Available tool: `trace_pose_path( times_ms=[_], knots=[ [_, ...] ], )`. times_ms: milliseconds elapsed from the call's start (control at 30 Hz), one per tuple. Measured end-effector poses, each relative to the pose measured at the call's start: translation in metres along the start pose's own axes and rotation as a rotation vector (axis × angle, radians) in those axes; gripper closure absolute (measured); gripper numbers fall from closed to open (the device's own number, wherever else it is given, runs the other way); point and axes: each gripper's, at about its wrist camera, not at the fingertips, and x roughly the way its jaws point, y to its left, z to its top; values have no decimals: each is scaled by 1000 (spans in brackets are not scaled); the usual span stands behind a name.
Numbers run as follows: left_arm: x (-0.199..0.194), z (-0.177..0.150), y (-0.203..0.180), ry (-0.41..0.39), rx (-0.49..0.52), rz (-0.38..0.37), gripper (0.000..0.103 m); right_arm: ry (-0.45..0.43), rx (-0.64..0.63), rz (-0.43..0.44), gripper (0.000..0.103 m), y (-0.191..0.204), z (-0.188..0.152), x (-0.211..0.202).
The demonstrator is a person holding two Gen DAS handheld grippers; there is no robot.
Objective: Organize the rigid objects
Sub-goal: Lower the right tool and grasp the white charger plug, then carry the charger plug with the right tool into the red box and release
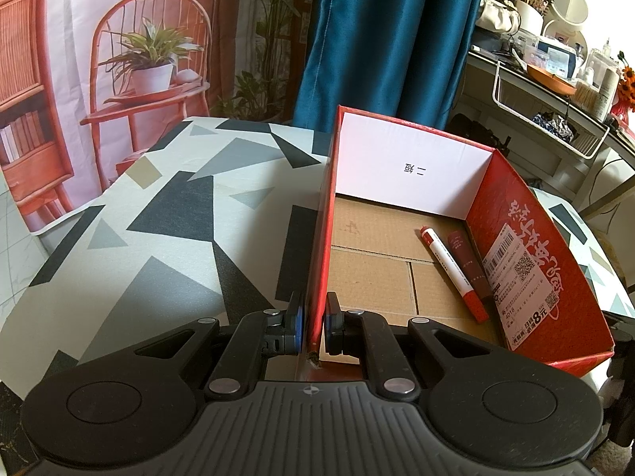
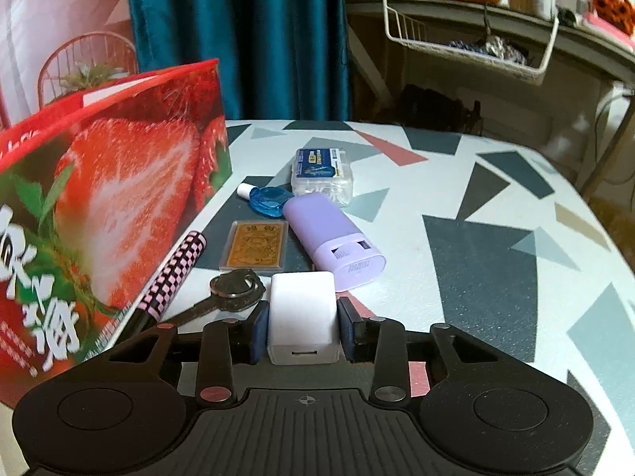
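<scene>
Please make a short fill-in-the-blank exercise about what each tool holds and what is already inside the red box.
1. The left tool grips the side wall of the red ____.
2. The right tool holds a white ____ between its fingers.
3. Inside the red box lie ____ markers.
4. The purple power bank lies on the ____, outside the box.

Missing words: box; charger; two; table

Soft daylight, strong fisheye bending at edges, motion blur across the right-wrist view.
</scene>
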Motion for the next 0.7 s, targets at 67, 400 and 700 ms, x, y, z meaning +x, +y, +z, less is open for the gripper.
trace_pose_path(
  times_ms=[67, 400, 700],
  knots=[
    [0, 0, 0, 0, -1, 0, 92, 5, 5, 0, 67, 0, 2, 2],
    [0, 0, 0, 0, 0, 1, 92, -24, -35, -32, 70, 9, -1, 4],
    [0, 0, 0, 1, -2, 1, 92, -24, -12, -31, 71, 5, -1, -1]
  ],
)
